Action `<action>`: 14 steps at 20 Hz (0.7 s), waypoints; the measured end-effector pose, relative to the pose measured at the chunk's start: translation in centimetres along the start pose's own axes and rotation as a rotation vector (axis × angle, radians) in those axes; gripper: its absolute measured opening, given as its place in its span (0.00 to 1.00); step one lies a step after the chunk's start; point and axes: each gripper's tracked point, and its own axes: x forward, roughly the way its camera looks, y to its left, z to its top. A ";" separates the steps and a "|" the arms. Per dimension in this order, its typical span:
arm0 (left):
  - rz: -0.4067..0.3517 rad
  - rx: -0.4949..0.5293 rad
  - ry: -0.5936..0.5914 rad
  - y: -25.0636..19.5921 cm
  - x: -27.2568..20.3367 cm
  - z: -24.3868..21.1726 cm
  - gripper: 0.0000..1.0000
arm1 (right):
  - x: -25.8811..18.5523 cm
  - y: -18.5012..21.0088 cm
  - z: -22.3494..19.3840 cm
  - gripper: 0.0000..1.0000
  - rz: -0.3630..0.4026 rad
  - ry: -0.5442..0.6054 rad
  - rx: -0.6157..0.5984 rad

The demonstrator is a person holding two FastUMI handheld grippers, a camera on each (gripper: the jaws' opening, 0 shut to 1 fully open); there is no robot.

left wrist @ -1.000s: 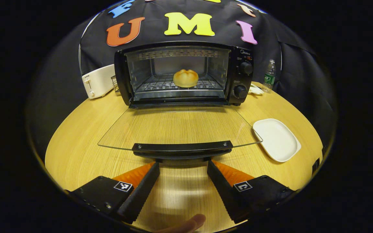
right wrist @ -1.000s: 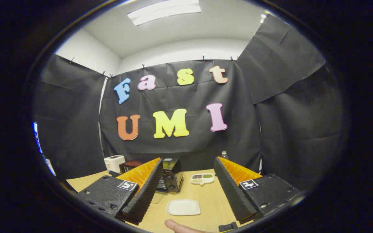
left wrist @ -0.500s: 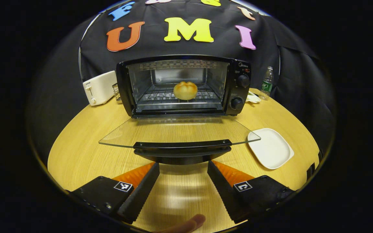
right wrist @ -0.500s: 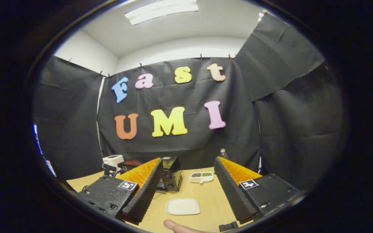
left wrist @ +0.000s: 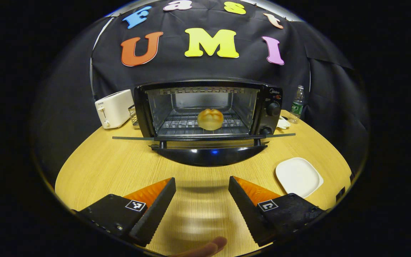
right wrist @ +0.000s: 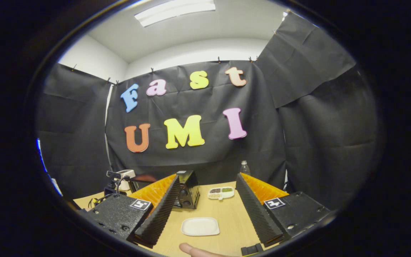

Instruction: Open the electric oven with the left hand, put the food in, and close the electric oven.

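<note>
The black electric oven (left wrist: 209,107) stands at the back of the round wooden table (left wrist: 95,171) with its glass door (left wrist: 205,136) folded down flat, seen edge-on. The door's black handle (left wrist: 209,157) hangs under the front edge. A round golden bun (left wrist: 210,119) rests on the wire rack inside. My left gripper (left wrist: 202,203) is open, low over the table, a short way in front of the handle and touching nothing. In the right gripper view, my right gripper (right wrist: 205,210) is open and empty, held high and back from the oven (right wrist: 187,191).
A white plate (left wrist: 298,172) lies right of the oven door. A white toaster (left wrist: 114,108) stands to the oven's left, a water bottle (left wrist: 297,100) to its right. A small divided snack dish (right wrist: 221,192) sits behind the plate (right wrist: 200,226). A fingertip (left wrist: 205,248) shows at the bottom.
The left gripper has sunk to the level of the open door, so the glass now shows edge-on instead of from above. The right gripper has tilted slightly; both stay open.
</note>
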 end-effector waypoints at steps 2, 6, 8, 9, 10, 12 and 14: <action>0.007 0.000 -0.031 0.2 0.4 1.1 0.98 | 0.1 -0.2 -0.2 0.96 0.000 0.007 0.004; 0.014 -0.003 -0.120 0.3 0.8 4.6 0.98 | 0.5 -0.3 -0.8 0.96 -0.005 0.022 0.014; 0.022 0.007 -0.131 0.4 0.7 5.3 0.98 | 0.7 -0.4 -1.2 0.96 -0.004 0.034 0.015; 0.021 0.011 -0.153 0.3 0.8 6.3 0.97 | 0.8 -0.5 -1.4 0.96 -0.005 0.037 0.014; 0.024 0.017 -0.153 0.4 1.1 6.8 0.97 | 0.9 -0.6 -1.5 0.96 -0.007 0.039 0.013; 0.026 0.021 -0.183 0.5 1.6 8.1 0.97 | 1.1 -0.8 -1.8 0.96 -0.010 0.046 0.010; 0.035 0.030 -0.216 0.8 2.4 9.9 0.98 | 1.1 -0.7 -2.0 0.96 -0.006 0.051 0.006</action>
